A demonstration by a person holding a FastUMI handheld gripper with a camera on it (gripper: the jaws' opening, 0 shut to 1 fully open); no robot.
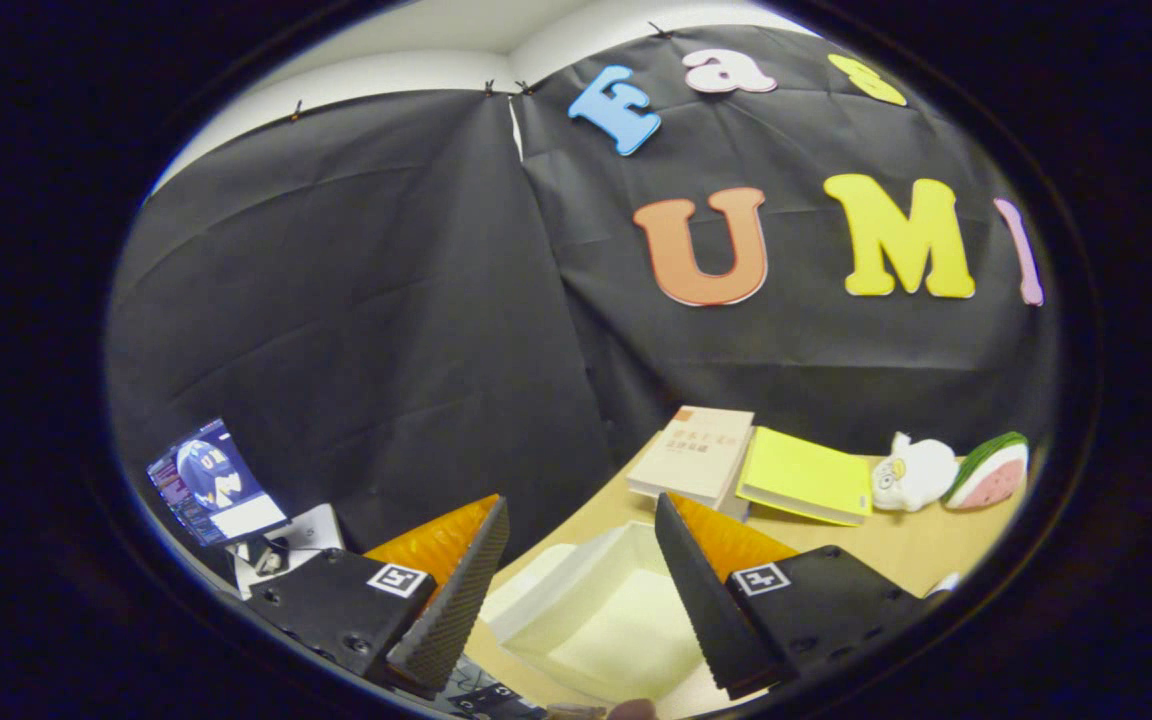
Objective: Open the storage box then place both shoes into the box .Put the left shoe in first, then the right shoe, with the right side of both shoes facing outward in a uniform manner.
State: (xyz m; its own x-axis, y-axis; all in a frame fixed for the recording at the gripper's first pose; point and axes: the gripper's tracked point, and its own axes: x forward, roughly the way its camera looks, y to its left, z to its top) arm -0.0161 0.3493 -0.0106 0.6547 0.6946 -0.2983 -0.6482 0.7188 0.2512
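So far the box (601, 615) looks open: a pale, shallow tray-like box sits on the desk (911, 545) right between and just below the fingers of the hand-held gripper (576, 590), its inside bare, no shoe in it. A flat pale flap at its 9 o'clock side may be the lid (536, 575), hard to be sure. Fingers stand well apart, nothing between them, gripping nothing.

Judgement on progress: the opening step seems done or nearly done; both shoe placements are left. No shoe can be pointed to, so where the left shoe waits I cannot tell. The left shoe goes in first, then the right, both with the right side facing out, so all of that is pending.

Other stuff on the desk, beyond the fingers: a tan book (693, 455) at about 1 o'clock from the box, touching or overlapping a yellow book (806, 478) at its 3 o'clock. Further along at 3 o'clock a white toy figure (911, 473) and just beside it a watermelon slice toy (988, 470), the two close, maybe touching. Off at 9 o'clock from the box, past the desk, a small lit screen (211, 482) on a stand.

A fingertip (631, 709) shows at 6 o'clock, under the box.
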